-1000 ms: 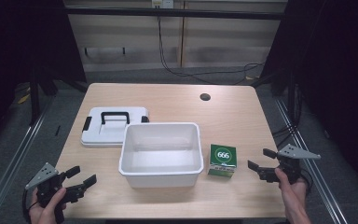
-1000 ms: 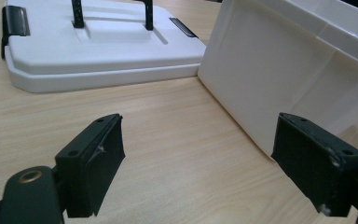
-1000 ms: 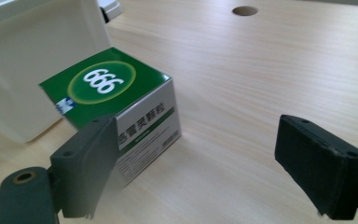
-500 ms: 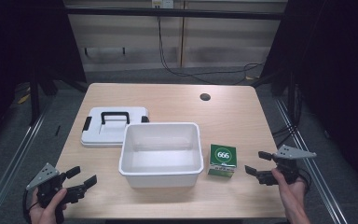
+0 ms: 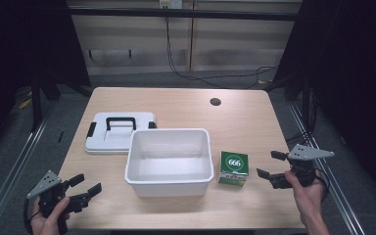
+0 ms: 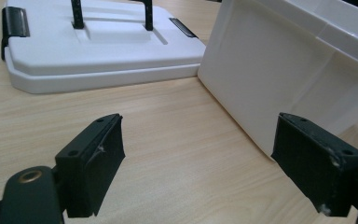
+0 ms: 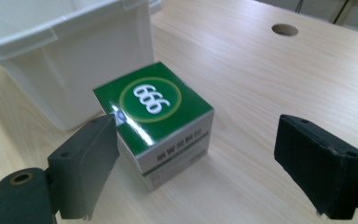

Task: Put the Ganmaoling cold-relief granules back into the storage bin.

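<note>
I had the right gripper (image 5: pixel 270 170) jaws spread, just right of the green box (image 5: pixel 234 167); bin (image 5: pixel 168 182) beside box, lid (image 5: pixel 108 142) probably touching bin; left gripper (image 5: pixel 84 188) spread too.

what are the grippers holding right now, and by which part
Nothing is held. The right gripper is open, short of the green box; the left gripper is open over bare table.

A lab-style recording bay: a light wooden table (image 5: pixel 176 105) with a round cable hole (image 5: pixel 215 102) at its far right stands on grey floor between metal floor rails (image 5: pixel 14 166), flanked left and right by black curtains (image 5: pixel 29 44). Cables (image 5: pixel 176 58) hang down the pale panelled wall (image 5: pixel 127 44) at the far side, beneath a dark crossbar (image 5: pixel 186 12).
</note>
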A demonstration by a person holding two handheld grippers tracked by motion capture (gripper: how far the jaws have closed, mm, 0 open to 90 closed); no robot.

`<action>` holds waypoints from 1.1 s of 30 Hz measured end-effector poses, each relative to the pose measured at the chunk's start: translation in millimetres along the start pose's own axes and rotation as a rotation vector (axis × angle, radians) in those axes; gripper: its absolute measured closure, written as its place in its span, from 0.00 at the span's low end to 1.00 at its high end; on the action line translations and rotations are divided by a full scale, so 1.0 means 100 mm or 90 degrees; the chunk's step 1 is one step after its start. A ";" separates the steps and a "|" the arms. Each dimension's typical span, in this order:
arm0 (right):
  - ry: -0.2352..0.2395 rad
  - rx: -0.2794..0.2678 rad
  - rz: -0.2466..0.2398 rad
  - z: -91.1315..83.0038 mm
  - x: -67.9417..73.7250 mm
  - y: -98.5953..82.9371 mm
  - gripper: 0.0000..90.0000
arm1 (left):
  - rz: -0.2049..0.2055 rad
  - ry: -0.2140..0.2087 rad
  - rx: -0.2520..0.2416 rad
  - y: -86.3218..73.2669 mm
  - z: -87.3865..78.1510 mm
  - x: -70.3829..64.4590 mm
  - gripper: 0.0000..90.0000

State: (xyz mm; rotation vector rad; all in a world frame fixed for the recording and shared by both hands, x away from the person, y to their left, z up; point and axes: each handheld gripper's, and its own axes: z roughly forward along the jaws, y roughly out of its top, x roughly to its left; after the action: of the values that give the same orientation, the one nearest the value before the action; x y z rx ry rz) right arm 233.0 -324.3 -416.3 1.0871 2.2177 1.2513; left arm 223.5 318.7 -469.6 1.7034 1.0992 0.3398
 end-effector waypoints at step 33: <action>0.075 0.120 -0.111 0.34 0.18 0.54 0.15 | -0.007 -0.001 -0.002 -0.02 0.00 0.01 0.18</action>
State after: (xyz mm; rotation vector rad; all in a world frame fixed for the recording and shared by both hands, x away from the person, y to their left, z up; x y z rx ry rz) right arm 266.7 -274.6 -388.6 0.8816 2.5008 1.0746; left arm 223.5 319.8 -471.4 1.6937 1.1066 0.3324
